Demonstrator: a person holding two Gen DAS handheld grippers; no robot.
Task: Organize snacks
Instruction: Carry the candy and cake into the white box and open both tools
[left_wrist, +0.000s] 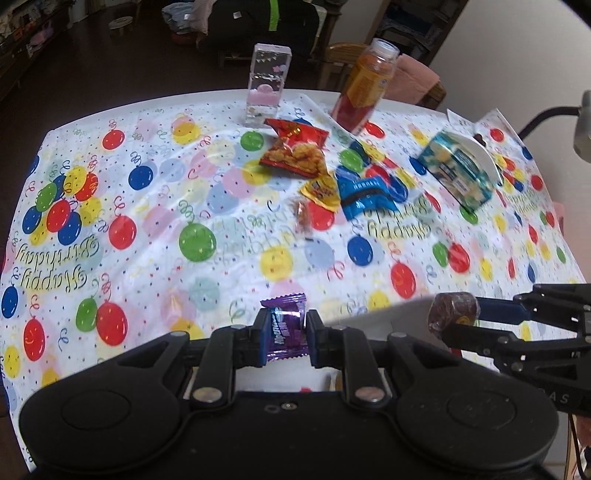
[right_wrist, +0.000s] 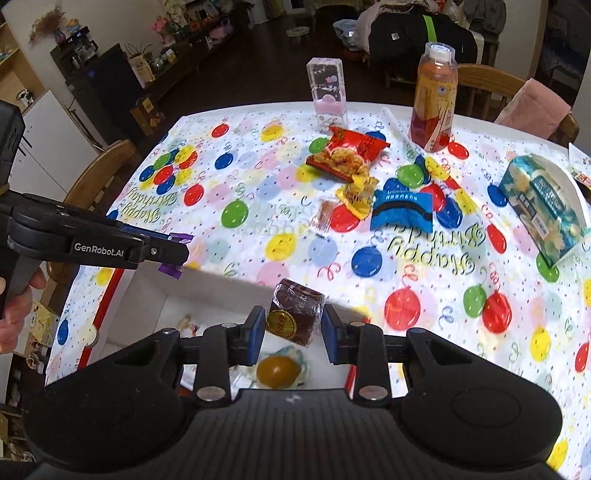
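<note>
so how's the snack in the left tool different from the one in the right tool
The purple candy in the left tool is a flat, shiny foil wrapper with crimped ends; the brown snack in the right tool is a thicker, rounded block in clear wrap with a gold round label. The purple candy looks smaller. Both are pinched between blue pads over the white box.

Balloon tablecloth (right_wrist: 258, 206), juice bottle (right_wrist: 434, 99), tissue pack (right_wrist: 543, 206)
</note>
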